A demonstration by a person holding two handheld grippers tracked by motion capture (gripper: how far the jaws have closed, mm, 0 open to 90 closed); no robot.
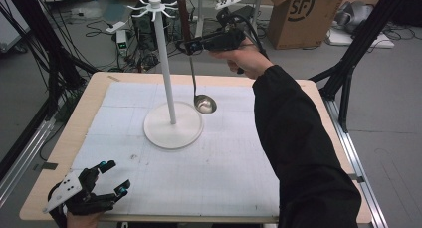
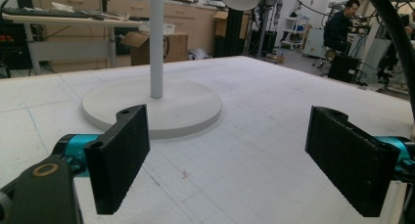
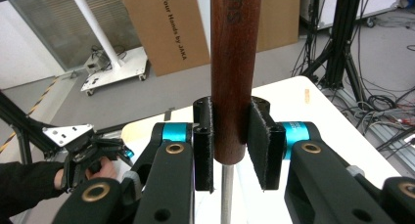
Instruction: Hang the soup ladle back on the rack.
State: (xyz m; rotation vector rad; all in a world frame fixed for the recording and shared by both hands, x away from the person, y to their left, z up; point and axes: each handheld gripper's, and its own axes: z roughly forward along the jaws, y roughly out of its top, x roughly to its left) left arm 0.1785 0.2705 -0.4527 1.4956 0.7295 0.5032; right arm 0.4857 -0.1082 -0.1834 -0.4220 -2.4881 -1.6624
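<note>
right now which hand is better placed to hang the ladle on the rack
Right. The right gripper is shut on the ladle beside the rack; the left gripper rests open at the table's near edge.

A grey floor (image 1: pixel 393 118) surrounds the table (image 1: pixel 79 113), whose wooden edge frames a white gridded mat (image 1: pixel 209 163). Beyond the far edge lie tangled cables (image 1: pixel 99 26) and a power strip (image 1: pixel 115 27), and past the far right corner stands an open cardboard box (image 1: pixel 303 14). Black tripod legs (image 1: pixel 356 49) rise beside the right edge, and wooden cabinets (image 2: pixel 122 9) and a desk (image 2: pixel 63 21) line the room's far wall.
</note>
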